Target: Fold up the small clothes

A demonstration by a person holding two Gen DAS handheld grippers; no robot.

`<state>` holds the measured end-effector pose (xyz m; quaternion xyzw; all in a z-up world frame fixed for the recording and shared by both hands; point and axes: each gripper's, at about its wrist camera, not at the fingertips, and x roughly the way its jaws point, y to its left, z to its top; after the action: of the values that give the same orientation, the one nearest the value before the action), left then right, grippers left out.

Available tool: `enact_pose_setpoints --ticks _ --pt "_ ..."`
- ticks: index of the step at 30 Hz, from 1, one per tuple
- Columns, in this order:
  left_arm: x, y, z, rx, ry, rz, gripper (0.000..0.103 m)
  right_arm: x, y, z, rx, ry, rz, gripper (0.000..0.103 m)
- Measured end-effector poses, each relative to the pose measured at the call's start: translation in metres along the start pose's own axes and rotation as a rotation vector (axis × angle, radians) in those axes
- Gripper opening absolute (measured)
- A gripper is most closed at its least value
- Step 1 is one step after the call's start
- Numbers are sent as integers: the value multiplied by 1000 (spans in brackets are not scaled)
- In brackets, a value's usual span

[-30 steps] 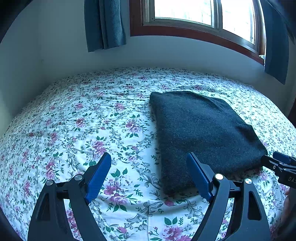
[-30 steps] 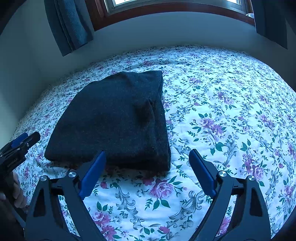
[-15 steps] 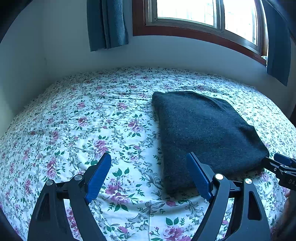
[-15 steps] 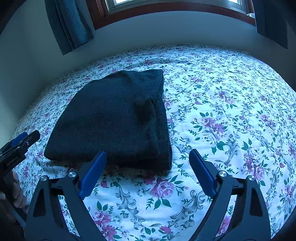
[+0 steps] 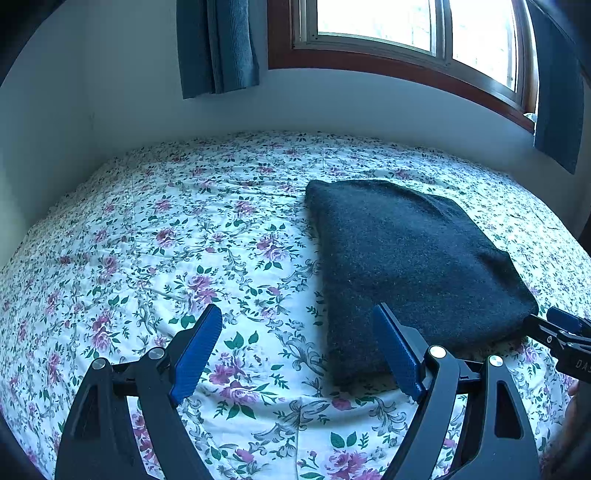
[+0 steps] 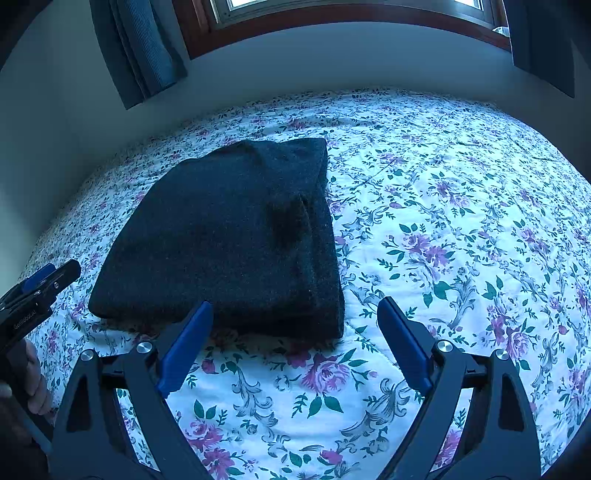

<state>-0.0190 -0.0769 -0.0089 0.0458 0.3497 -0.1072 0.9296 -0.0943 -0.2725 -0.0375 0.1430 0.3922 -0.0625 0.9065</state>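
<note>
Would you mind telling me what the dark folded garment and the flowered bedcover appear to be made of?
The dark folded garment looks like a thick knit or felted wool: matte charcoal with a fuzzy, lint-flecked nap and soft, rounded fold edges. The flowered bedcover looks like thin woven cotton or a blend: smooth, faintly glossy, printed with purple roses and green leaves, with fine shallow creases. Neither fibre can be confirmed by sight.

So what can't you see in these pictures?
- What kind of clothing the dark folded garment is: both views show only its folded outside.
- Most of the other tongs: each view's edge cuts them off, the right tongs in the left view, the left tongs in the right.
- Outside the window: glare.
</note>
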Motion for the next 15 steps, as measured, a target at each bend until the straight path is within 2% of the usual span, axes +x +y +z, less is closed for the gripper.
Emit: enact_pose_setpoints --ticks 15 --pt "0 0 -1 -9 6 0 82 5 -3 0 -8 16 2 90"
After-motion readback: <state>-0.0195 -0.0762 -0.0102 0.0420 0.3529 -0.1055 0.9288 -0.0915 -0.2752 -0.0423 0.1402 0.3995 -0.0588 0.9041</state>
